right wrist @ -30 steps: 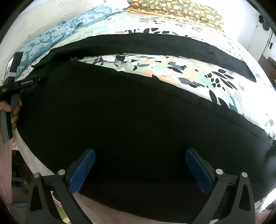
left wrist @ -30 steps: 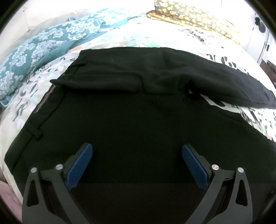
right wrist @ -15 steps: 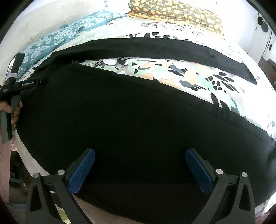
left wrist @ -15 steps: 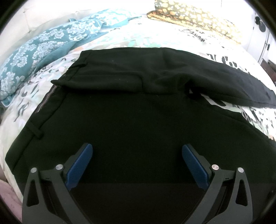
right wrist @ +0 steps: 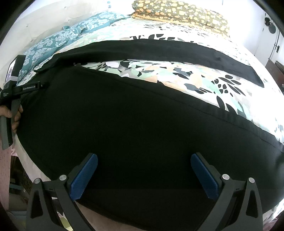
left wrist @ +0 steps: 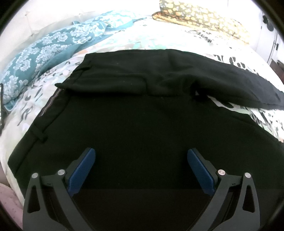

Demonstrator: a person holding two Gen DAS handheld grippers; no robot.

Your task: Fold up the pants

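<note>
Both grippers hover low over the black pants [left wrist: 142,128] spread on the floral bed [right wrist: 195,83]. The left gripper [left wrist: 141,168] and right gripper [right wrist: 144,173] have fingers spread wide (blue pads), holding nothing.

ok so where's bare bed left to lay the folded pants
Bare bedspread shows in the wedge between the two legs of the pants, and beyond the far leg up to the yellow pillow. The teal blanket crowds the far left. The near edge is all pants.
</note>
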